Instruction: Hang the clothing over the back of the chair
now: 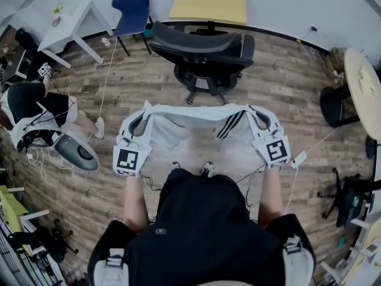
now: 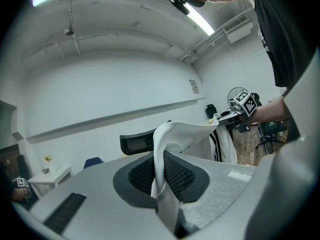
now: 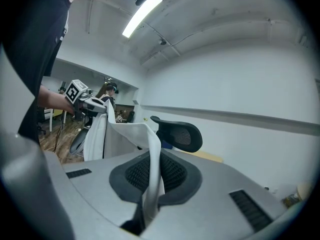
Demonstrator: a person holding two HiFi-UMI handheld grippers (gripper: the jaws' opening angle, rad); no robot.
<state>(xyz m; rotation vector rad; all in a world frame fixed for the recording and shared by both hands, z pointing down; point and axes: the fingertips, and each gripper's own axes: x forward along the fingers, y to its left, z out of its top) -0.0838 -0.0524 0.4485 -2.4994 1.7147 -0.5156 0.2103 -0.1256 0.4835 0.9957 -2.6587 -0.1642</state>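
White clothing [image 1: 196, 113] spans sideways between left gripper [image 1: 141, 115] and right gripper [image 1: 256, 115], facing chair [image 1: 205, 46].

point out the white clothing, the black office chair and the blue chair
white clothing [image 1: 196, 113], head view, on its stretched top edge
black office chair [image 1: 196, 43], head view, on the top of its back
blue chair [image 1: 132, 3], head view, on its blue upholstery

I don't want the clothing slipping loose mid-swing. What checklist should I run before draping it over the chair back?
1. Left claw shut on the white garment's corner: ok.
2. Right claw shut on the opposite corner: ok.
3. Garment stretched wide between both claws: ok.
4. Black office chair straight ahead, apart from the garment: ok.
5. Garment raised higher than the chair back: cannot tell.
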